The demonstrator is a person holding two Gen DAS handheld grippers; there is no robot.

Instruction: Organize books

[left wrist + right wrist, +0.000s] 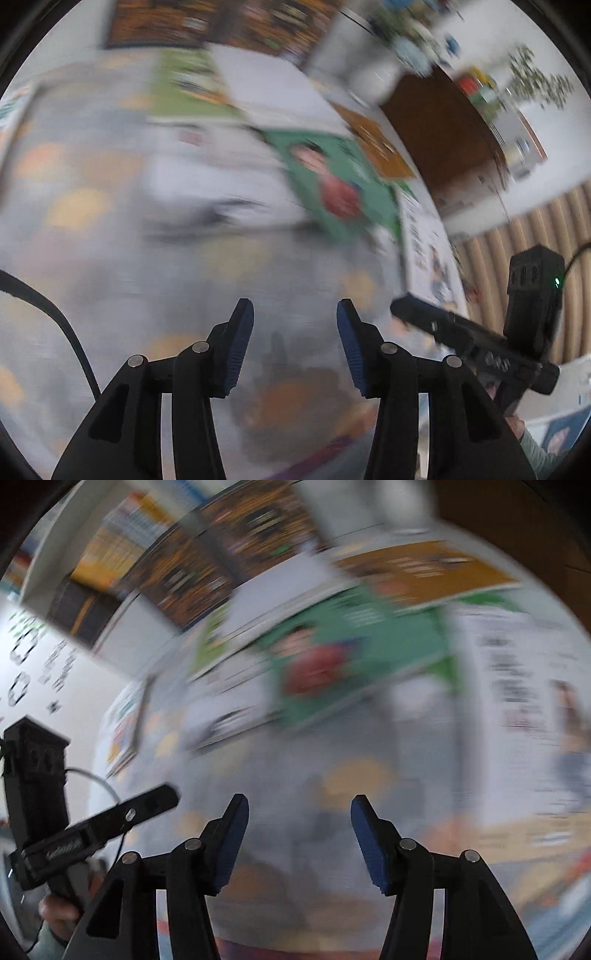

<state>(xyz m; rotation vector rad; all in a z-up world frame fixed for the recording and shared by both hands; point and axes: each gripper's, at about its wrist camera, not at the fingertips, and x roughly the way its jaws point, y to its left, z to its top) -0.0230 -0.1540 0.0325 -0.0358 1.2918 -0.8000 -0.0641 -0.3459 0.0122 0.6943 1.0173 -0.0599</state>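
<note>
Everything is smeared by motion blur. Several books lie flat on a pale tablecloth [110, 229] with orange spots. Among them are a green book with a red figure [332, 184] [351, 653], an orange-brown book [380, 147] [424, 572], a lime-green book [184, 88] and a white book with print [424, 243] [517, 664]. My left gripper [294, 314] hangs over bare cloth in front of them, open, with nothing between its blue pads. My right gripper [299, 805] is likewise open and empty above the cloth, short of the green book.
Dark boxes or books with orange print [207, 22] [184, 572] stand at the table's far side. A brown cabinet [443, 136] lies beyond the table's right edge. The left hand's handle and camera block [33, 775] show at the left, the right hand's [532, 295] at the right.
</note>
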